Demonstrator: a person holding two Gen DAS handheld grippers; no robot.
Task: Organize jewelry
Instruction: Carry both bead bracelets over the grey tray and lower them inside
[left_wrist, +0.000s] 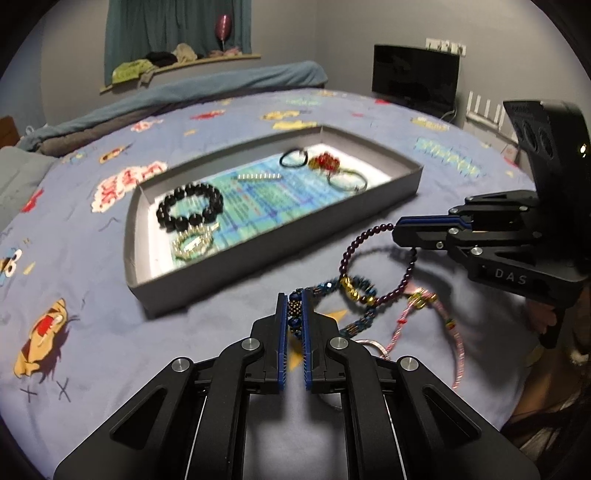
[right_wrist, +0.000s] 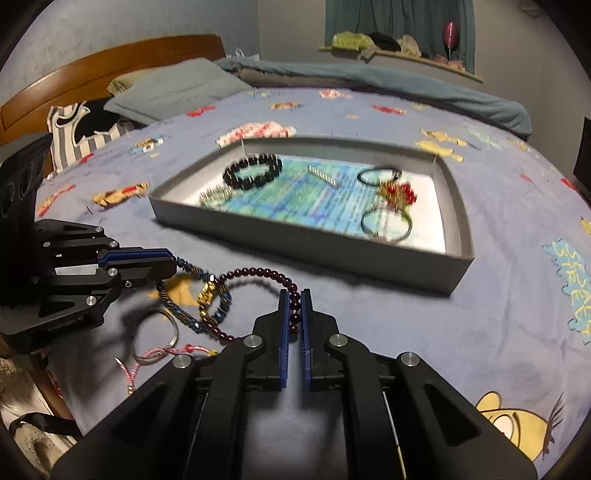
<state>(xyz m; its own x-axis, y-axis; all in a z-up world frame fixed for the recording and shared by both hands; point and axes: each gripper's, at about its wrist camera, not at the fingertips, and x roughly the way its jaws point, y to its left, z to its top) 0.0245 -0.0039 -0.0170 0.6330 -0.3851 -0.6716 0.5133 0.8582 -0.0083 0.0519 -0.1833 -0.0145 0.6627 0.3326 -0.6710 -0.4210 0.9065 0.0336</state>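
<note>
left gripper (left_wrist: 294, 295) clamped on blue-n-gold beaded bracelet (left_wrist: 354, 288); right gripper (right_wrist: 294, 295) clamped on dark purple round-bead bracelet (right_wrist: 258, 274). both bracelets on blue cartoon-print bedsheet (left_wrist: 92, 295), just beside shallow grey cardboard tray (left_wrist: 413, 181).

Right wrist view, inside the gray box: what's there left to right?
In the gray box: gold sparkly bracelet → black bead bracelet → silver bar → red and gold cluster.
</note>
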